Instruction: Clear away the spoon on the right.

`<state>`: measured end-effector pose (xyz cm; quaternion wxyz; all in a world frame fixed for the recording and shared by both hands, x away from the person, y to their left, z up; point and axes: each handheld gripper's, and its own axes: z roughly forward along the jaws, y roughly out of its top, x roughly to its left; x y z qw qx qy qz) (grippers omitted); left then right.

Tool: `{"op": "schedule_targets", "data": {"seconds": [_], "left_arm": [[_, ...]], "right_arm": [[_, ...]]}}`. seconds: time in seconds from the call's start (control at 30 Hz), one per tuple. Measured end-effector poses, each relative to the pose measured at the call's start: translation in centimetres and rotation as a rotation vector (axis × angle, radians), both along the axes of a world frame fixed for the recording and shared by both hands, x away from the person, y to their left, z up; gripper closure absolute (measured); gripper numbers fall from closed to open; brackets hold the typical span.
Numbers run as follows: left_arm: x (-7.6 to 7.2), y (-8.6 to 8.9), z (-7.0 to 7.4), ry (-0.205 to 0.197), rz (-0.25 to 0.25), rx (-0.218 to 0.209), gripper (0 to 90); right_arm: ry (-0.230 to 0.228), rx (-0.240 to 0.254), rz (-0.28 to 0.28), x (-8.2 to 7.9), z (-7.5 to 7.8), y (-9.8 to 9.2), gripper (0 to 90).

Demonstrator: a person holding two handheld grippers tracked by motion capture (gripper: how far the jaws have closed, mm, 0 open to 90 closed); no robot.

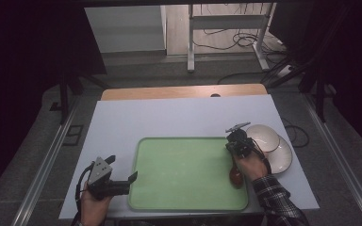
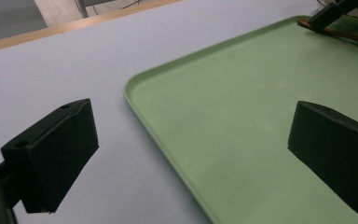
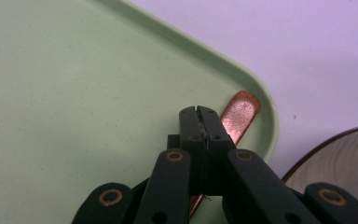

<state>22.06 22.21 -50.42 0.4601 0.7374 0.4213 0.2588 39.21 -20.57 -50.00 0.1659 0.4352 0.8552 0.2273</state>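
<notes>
At the lower left of the high view, the left claw (image 1: 122,181) is held released and empty beside the green tray (image 1: 184,202). At the tray's right edge, the wooden spoon (image 1: 236,177) is clamped by its handle in the clenched right claw (image 1: 231,141). Since the handle is pinched thinly, the spoon could be twisted loose or knocked against the tray rim or the bowls (image 1: 268,141) at right.

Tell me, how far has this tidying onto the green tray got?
Done: a brown wooden spoon already lies on the green tray along its right rim. In hand: the right gripper sits shut just above the spoon's handle; whether it grips it is unclear. The left gripper waits open at the tray's left edge. Left: the bowl and plate remain outside the tray.
</notes>
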Motion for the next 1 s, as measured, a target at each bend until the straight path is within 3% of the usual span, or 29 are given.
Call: {"op": "schedule_targets", "data": {"seconds": [0.43, 1.0], "left_arm": [[0.0, 0.0, 0.0, -0.001, 0.001, -0.002, 1.3], [0.0, 0.1, 0.0, -0.005, -0.003, -0.021, 1.2]], "right_arm": [[-0.01, 0.037, 0.01, -0.1, 0.3, -0.1, 89.8], [-0.048, 0.088, 0.056, -0.8, 1.1, -0.4, 78.7]]}}
